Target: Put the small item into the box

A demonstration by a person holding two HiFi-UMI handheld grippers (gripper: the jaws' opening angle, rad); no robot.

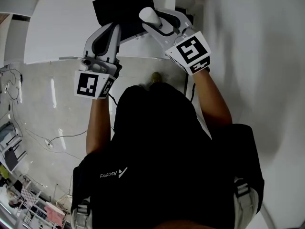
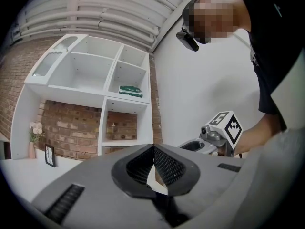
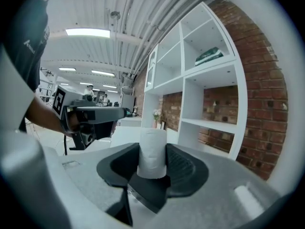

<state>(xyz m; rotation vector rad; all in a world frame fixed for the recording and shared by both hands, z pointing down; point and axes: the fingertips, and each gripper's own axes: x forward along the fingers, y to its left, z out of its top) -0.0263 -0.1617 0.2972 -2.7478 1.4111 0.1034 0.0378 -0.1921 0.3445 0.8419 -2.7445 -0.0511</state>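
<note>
My right gripper [image 3: 152, 149] is shut on a small white roll [image 3: 152, 152] that stands upright between its dark pads. From the head view, that roll [image 1: 149, 15] and the right gripper [image 1: 153, 21] hang over the near right part of a black box [image 1: 114, 6] on a white table [image 1: 57, 27]. My left gripper [image 2: 153, 148] is shut, its tips touching with nothing between them. It is held at the box's near edge, left of the right gripper [image 1: 116, 30]. The inside of the box is not visible.
A white shelf unit [image 2: 95, 75] stands against a brick wall, with a green item [image 2: 130, 91] in one upper compartment. A small picture frame [image 2: 49, 155] and flowers [image 2: 33, 130] stand on the table. Cables lie on the pale floor [image 1: 47, 118] at the left.
</note>
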